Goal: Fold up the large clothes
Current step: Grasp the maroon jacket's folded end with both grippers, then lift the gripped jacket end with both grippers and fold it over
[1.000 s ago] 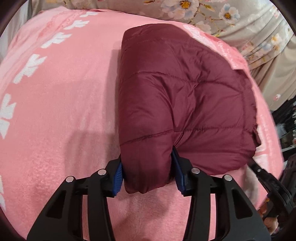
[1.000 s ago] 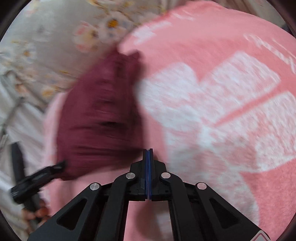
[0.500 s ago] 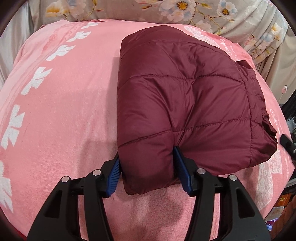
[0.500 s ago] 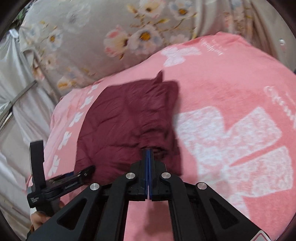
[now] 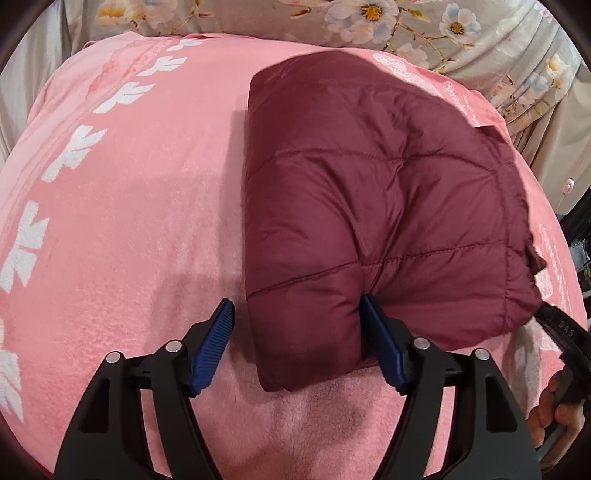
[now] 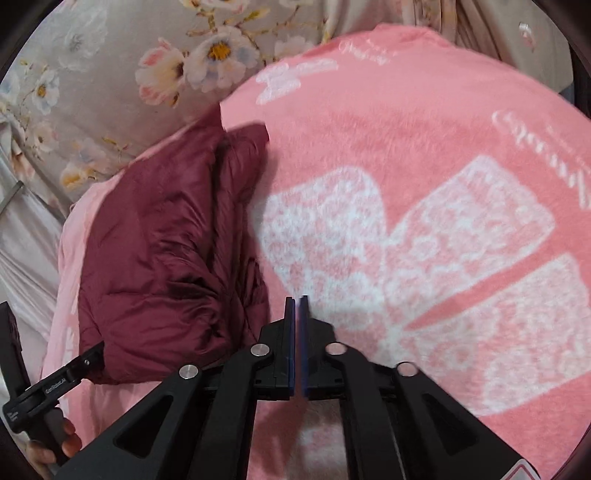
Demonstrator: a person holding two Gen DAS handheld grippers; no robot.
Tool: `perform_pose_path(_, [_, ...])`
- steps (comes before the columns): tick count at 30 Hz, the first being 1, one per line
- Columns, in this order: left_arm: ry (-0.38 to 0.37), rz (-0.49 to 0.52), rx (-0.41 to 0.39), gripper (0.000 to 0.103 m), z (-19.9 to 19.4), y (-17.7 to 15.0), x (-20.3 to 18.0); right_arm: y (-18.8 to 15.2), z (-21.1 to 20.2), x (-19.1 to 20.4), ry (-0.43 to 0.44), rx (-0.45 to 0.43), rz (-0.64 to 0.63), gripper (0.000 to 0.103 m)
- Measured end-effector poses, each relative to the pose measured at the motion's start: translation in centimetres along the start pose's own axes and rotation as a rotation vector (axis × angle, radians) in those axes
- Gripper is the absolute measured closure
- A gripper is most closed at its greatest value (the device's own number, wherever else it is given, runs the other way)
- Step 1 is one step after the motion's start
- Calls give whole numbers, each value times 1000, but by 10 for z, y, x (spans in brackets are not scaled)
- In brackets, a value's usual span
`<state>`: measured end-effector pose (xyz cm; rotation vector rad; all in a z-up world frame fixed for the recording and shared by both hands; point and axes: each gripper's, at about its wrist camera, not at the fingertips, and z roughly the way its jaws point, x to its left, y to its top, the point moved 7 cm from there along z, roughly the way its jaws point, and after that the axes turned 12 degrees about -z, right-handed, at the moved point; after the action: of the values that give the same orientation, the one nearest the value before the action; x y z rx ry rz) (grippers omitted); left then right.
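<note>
A folded dark-red puffer jacket [image 5: 369, 192] lies on a pink blanket [image 5: 129, 221]. My left gripper [image 5: 295, 304] straddles its near corner and its jaws are opening. The left pad stands clear of the fabric and the right pad still touches it. In the right wrist view the jacket [image 6: 166, 251] lies to the left of my right gripper [image 6: 296, 299]. That gripper hovers over the blanket [image 6: 406, 129]. Its jaws are just opening, with a thin slit between the pads and nothing in it.
A floral sheet [image 5: 406, 29] bunches up behind the blanket. The right tool's body [image 5: 561, 332] and a hand [image 5: 554, 417] show at the right edge of the left wrist view. The left tool [image 6: 48, 387] shows at the lower left of the right wrist view.
The left jaws have spread off the jacket corner that they were pinching. The right gripper has lifted and swung rightward away from the jacket, and a slit has appeared between its pads.
</note>
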<state>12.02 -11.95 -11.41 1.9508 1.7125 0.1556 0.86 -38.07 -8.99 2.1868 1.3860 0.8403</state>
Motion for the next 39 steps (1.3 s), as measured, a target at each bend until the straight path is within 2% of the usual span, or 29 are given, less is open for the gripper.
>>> perform_pose_path(1, [-9,-7,-1,34,-4,3,-1,5,-8,0,5,-22,1,91])
perform_pose_path(3, [-55,-40,-16,24,-17,12,0,17,-23,8,39,-57,-1,85])
perform_pose_path(4, [-87,-70,-29,11,-24,19,1,24,-30,12,50,-78,0,69])
perform_pose_path(5, [-122,-104,-47,6,-31,28,3,31,-35,16,59,-101,0,50])
perform_pose_path(6, [-148,-130,-57,6,-35,35,5,36,-40,20,73,-117,-5,46])
perform_pose_path(9, [-171,-187,-48,6,-33,58,10,48,-35,48,98,-112,-63,45])
perform_pose_path(11, [-148,-193,-42,6,-25,70,10,46,-25,65,91,-78,-119,49])
perform_pose_path(13, [-121,-180,-37,6,-14,73,9,41,-4,63,-16,-14,-154,58])
perform_pose_path(14, [-102,-169,-36,6,-10,73,7,38,0,57,-38,-6,-138,57])
perform_pose_path(16, [-6,-116,-43,6,4,71,4,32,9,39,8,7,-46,57])
perform_pose_path(18, [16,-77,-44,6,13,66,-2,28,20,32,58,40,2,55])
perform_pose_path(26, [-66,-103,23,5,31,79,-18,43,50,40,164,95,35,35])
perform_pose_path(29, [-92,-152,58,5,43,84,-21,48,52,42,205,87,75,34])
perform_pose_path(33, [-120,-209,89,5,53,89,-22,59,54,36,319,71,193,34])
perform_pose_path(36, [-129,-210,97,5,59,92,-22,64,64,36,394,92,255,33])
perform_pose_path(39, [-137,-196,90,5,62,91,-20,67,74,46,458,114,255,28])
